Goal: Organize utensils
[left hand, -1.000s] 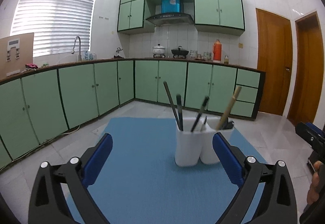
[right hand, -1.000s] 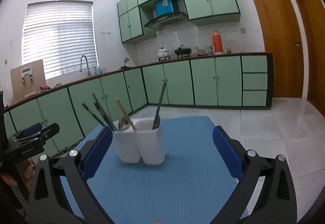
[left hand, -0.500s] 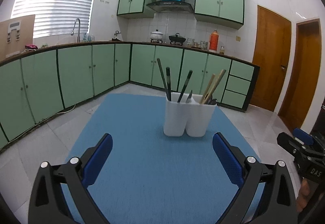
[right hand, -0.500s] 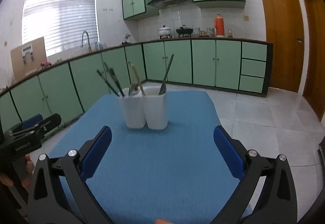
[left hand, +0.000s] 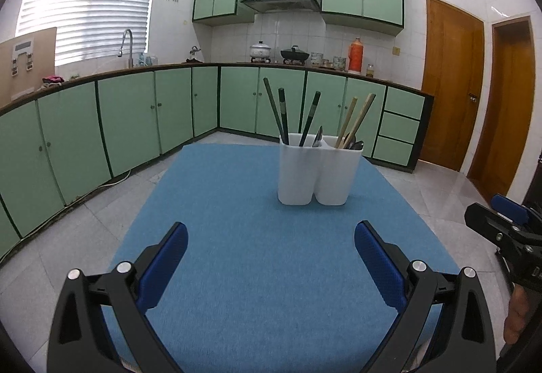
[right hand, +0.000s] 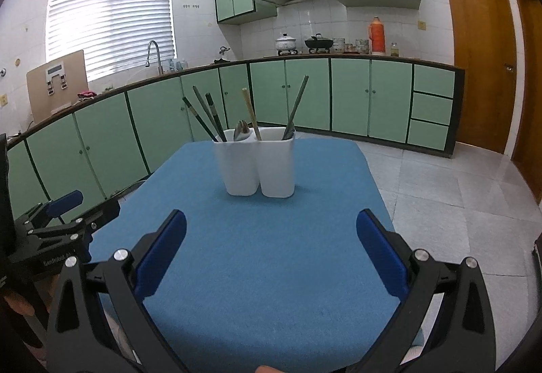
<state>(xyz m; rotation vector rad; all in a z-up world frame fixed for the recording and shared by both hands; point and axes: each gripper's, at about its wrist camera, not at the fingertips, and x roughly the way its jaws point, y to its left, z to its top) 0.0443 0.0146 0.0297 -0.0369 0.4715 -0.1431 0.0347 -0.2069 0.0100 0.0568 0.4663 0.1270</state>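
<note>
Both tools wide, empty: left tool (left hand: 271,258), right tool (right hand: 271,247). White utensil holder (right hand: 259,166) dead ahead on blue counter (right hand: 271,271), chopsticks (right hand: 205,117) upright-ish, leaning; neither tool clearly nearer.

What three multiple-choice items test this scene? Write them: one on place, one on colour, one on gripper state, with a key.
1. Where does the white two-compartment plastic utensil holder stand?
A. on the blue fabric table mat
B. on the kitchen counter
C. on the floor tiles

2. What colour are the three dark chopsticks in the holder's left compartment, seen from the left wrist?
A. red
B. black
C. white

3. How is the left gripper?
A. shut on a spoon
B. shut on nothing
C. open and empty

Key: 1 A, the holder's base rests on the mat; 2 B, their shafts look black; 3 C, its blue pads stand wide apart with only mat between them.
</note>
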